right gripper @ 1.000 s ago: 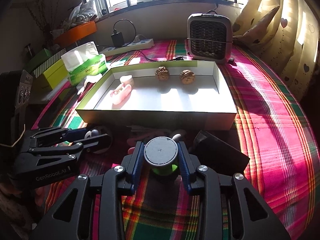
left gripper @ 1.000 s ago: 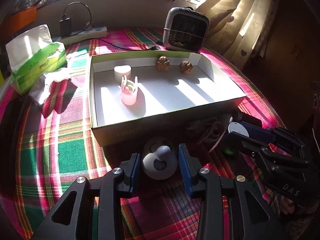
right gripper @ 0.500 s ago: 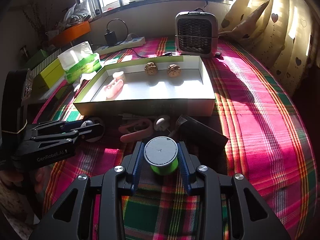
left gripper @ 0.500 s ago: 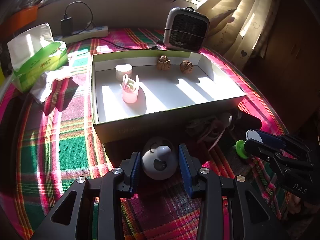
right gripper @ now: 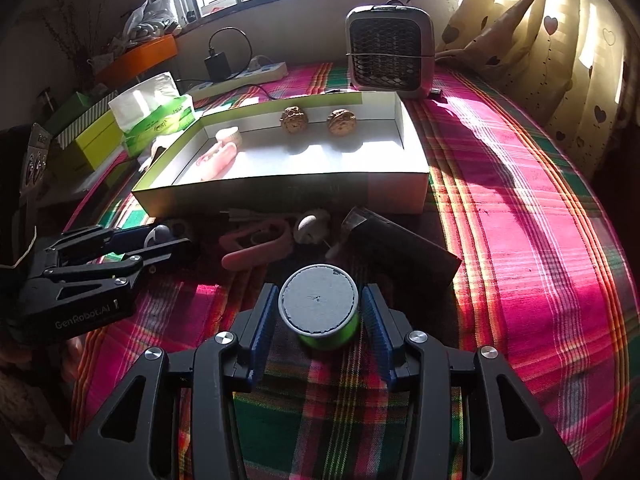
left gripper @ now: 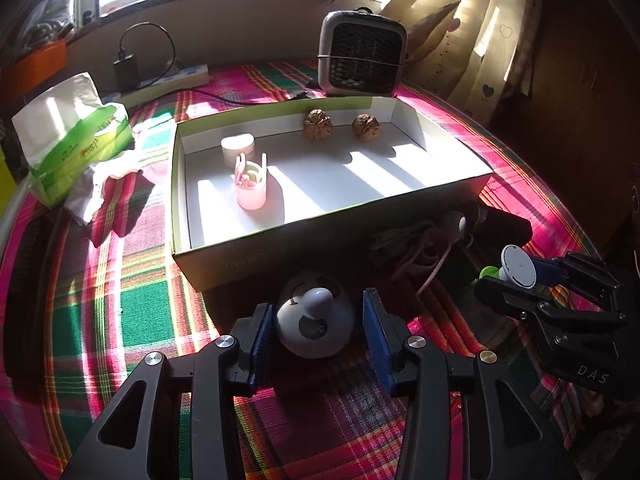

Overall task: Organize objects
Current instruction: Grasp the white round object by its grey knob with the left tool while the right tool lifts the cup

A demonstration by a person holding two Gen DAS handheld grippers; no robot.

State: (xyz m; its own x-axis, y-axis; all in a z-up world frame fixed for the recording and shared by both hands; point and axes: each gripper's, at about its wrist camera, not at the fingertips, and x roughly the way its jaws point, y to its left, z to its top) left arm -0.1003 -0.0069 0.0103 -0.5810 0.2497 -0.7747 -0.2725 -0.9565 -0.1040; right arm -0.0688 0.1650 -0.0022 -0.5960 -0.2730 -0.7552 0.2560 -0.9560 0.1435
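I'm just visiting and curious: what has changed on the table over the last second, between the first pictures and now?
The right gripper, shut on the green spool, has lifted it off the cloth and drawn it back from the box. The left gripper stayed around the white round gadget. The walnuts and pink cup in the box have not moved.

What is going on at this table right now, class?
A person is sorting small things into a shallow white box, one gripper per hand. The left gripper holds a round white gadget between its jaws, and the right gripper holds a green spool. Both sit just in front of the box. Two walnuts and a pink cup are already inside it.
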